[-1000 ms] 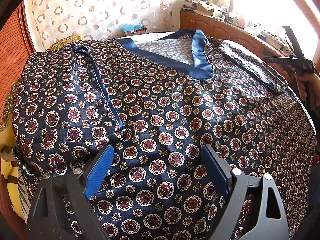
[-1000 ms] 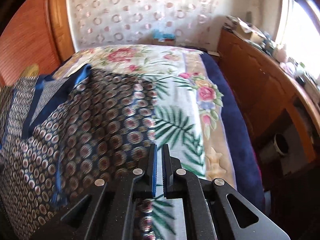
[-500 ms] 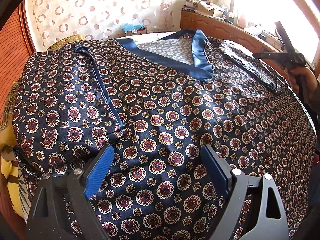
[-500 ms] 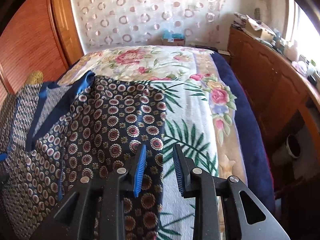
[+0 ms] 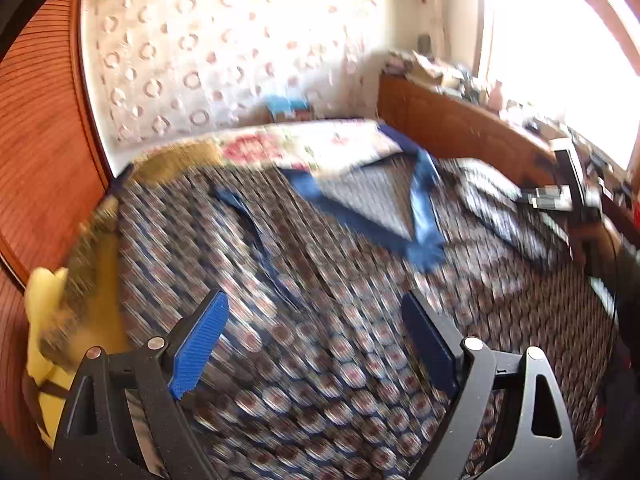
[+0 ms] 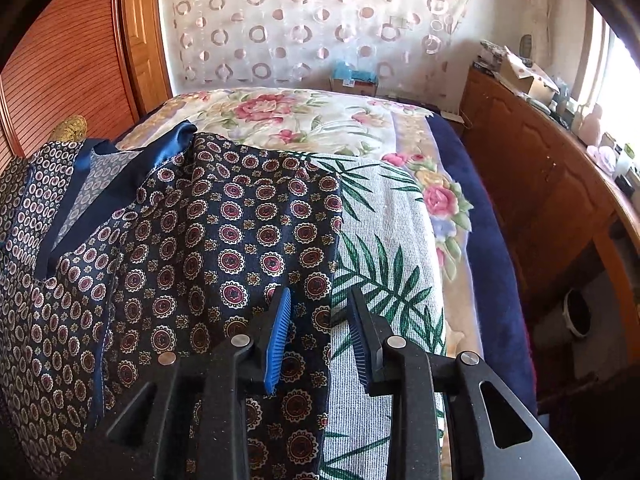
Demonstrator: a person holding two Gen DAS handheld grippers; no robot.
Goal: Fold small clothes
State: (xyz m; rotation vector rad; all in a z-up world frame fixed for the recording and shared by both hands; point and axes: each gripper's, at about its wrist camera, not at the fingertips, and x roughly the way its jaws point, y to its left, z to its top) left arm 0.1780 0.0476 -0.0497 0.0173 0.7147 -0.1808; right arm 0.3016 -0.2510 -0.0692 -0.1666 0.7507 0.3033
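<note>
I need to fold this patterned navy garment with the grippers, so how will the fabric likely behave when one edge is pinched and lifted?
The garment looks thin and glossy, so it is probably floppy and will drape rather than hold shape. Its satin-like collar band suggests it may slip between the pads. It already wrinkles on the bedspread, so pushing would likely bunch it.

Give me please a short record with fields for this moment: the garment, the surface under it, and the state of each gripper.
garment: dark navy patterned silky garment with plain blue trim, spread flat on the bed
surface: floral bedspread with green leaves and pink roses
left gripper: open wide above the garment, holding nothing; view blurred
right gripper: partly open at the garment's right edge; the edge lies between the fingers, pads not pressing
fold: not yet visible
</note>
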